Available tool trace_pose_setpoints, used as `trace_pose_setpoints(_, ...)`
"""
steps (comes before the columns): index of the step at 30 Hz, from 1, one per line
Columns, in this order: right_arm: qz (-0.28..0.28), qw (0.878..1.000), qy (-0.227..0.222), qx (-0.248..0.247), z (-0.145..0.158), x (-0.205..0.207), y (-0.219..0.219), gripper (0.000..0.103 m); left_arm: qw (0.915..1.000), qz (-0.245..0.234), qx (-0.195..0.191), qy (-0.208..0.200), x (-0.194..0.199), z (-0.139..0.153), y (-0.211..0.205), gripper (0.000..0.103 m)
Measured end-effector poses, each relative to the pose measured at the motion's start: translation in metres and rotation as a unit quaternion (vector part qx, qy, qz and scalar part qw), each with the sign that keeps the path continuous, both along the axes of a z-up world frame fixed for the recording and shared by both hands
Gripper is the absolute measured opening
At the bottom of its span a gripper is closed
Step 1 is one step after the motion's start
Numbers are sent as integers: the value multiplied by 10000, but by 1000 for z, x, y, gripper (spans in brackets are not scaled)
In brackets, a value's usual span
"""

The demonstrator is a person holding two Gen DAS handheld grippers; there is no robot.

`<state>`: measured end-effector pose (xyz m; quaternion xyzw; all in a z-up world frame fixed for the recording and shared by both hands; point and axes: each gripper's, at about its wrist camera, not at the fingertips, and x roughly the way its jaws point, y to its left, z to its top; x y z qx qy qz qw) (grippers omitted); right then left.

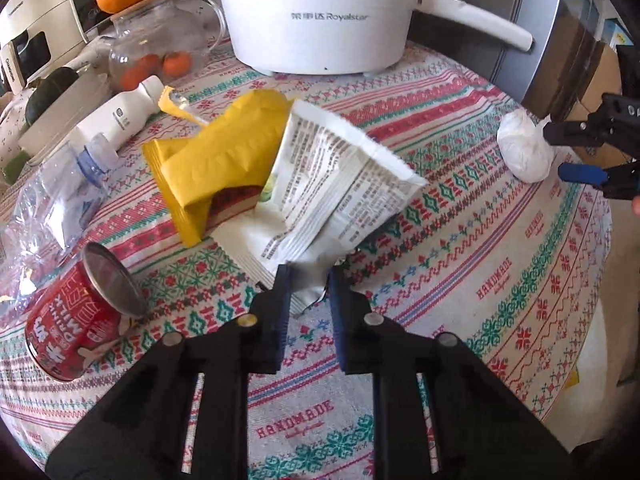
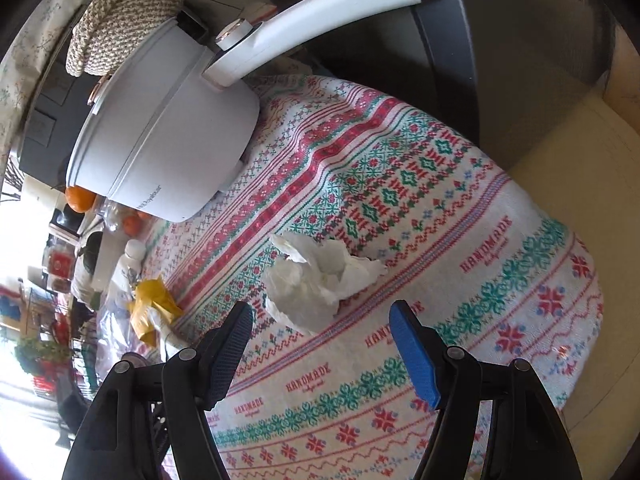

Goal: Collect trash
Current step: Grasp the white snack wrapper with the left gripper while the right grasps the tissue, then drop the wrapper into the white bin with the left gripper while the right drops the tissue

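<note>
1. Left gripper (image 1: 308,280): black fingers nearly closed, pinching the near edge of a white crinkled snack wrapper w/ printed text (image 1: 340,184); wrapper is lifted at that edge, rest leans over the table.
2. Yellow crumpled foil snack bag (image 1: 218,156) lies just left of the white wrapper, touching/overlapping it.
3. Red tin can w/ silver end (image 1: 76,320) on its side, near left of the gripper, apart from the wrappers.
4. Clear crushed plastic bottle w/ blue neck ring (image 1: 60,196) lies beyond the can at the left edge; small white plastic bottle (image 1: 120,116) behind it.
5. Right gripper (image 2: 322,320): jaws wide apart, holding nothing; blue pad on one finger, dark pad on the other. Crumpled white tissue wad (image 2: 316,280) sits on the cloth just ahead of the fingertips, roughly between them, not gripped.
6. In left view the same tissue is at far right of table, w/ the right gripper's tips just beside it.
7. All on a round table w/ red/green/white knit-pattern cloth (image 1: 500,264).
8. White electric pot w/ long handle (image 1: 320,16) stands at the back; glass pitcher (image 1: 160,40) w/ small oranges by it to its left.
</note>
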<state>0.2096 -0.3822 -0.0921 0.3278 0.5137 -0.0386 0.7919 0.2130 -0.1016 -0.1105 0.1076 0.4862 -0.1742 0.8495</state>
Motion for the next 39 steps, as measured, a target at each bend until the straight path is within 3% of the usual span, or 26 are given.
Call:
trace_pose_setpoints(1,-7,10000,-4,1,-2,2,0,72,10000,38,-50,31,1,1,2,12)
trace_pose_setpoints(6,-114,9998,-62,125,-12,12,2,72,9994,184,-237,165,2,1,7,4)
trace_pose_setpoints(8,-50,9999,-91,90,-15,15,6,58,9992,223,-272,173,0,3,9,3)
trace_pose_setpoints(9,11,9999,-105,63,-17,15,9,30,9991,247,-289,183,0,5,10,2)
trace_pose_setpoints(10,79,9999,-65,67,-20,17,11,27,9989,262,-326,199,-1,7,11,2)
trace_pose_setpoints(21,229,9996,-75,-111,8,-12,13,23,9977,219,-634,35,-35,49,19,1)
trace_pose_setpoints(31,240,9987,-334,-316,85,-86,0,22,9967,-560,-488,-334,-111,98,-15,1)
trace_pose_setpoints(39,467,9961,-333,-675,100,-157,-1,23,9901,-1357,-304,-191,-182,89,-51,1)
